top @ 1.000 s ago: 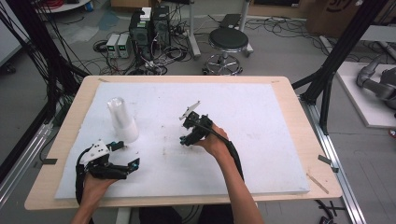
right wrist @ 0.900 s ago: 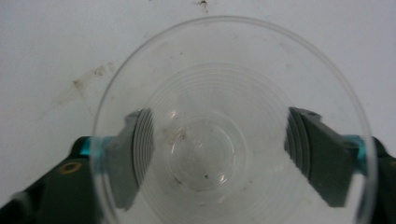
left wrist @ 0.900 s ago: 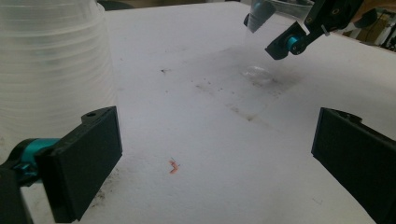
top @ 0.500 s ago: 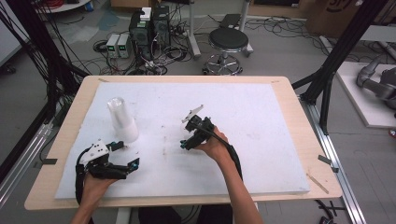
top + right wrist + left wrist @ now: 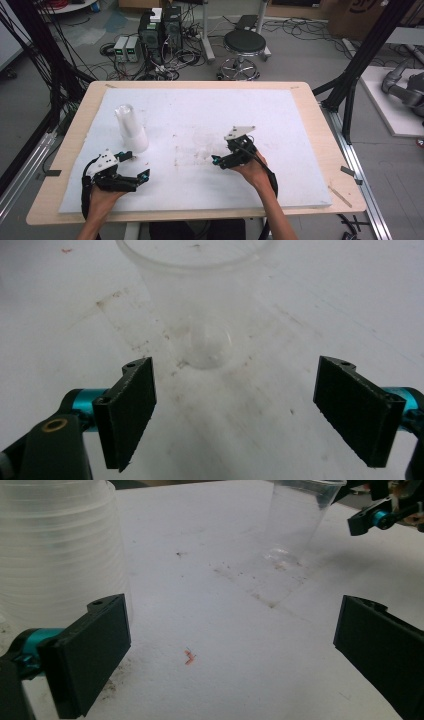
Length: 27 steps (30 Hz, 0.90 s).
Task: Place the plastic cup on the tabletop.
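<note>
Past clear cup point(image 5: 200, 305): open mat point(image 5: 280, 120).

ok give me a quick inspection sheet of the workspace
surface: white mat on a wooden table, with smudges and specks
job's things: single clear cup standing upright mid-mat; stack of clear cups at left
clutter: small orange scrap on the mat
grippers: left gripper open beside the stack; right gripper open, cup ahead of its jaws, not between them
cables: black cable trails from the left gripper
surroundings: stool, electronics boxes, floor wiring
</note>
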Motion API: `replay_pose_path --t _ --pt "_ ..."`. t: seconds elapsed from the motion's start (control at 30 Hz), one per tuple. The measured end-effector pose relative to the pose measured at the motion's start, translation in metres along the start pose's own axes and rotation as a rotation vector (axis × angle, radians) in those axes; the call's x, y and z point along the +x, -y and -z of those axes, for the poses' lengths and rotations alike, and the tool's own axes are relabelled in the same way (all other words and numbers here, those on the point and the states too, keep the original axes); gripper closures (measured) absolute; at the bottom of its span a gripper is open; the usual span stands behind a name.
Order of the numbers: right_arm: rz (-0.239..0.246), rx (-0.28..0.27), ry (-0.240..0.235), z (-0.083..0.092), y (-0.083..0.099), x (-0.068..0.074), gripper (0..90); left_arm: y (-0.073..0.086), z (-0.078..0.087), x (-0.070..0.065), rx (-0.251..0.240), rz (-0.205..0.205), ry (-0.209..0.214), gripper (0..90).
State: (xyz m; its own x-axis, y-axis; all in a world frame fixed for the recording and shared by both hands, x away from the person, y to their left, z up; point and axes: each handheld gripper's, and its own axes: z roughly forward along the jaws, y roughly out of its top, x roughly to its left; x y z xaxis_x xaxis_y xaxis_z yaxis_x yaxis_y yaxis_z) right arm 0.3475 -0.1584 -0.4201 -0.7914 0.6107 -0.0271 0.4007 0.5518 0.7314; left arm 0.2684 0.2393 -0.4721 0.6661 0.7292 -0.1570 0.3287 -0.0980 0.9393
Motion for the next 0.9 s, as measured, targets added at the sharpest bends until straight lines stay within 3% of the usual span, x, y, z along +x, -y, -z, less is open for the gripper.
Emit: replay_pose_path --t 0.27,0.5,0.9 --pt "-0.050 -0.157 0.033 0.036 0.047 -0.011 17.5 0.000 -0.001 0.000 0.009 0.006 -0.008 1.7" --pt "-0.065 -0.248 0.059 0.054 0.075 -0.016 17.4 0.000 -0.001 0.000 0.007 0.006 -0.011 1.7" --pt "-0.120 -0.293 0.092 0.056 0.097 -0.024 17.5 0.000 0.000 -0.001 -0.006 0.006 -0.021 1.7"
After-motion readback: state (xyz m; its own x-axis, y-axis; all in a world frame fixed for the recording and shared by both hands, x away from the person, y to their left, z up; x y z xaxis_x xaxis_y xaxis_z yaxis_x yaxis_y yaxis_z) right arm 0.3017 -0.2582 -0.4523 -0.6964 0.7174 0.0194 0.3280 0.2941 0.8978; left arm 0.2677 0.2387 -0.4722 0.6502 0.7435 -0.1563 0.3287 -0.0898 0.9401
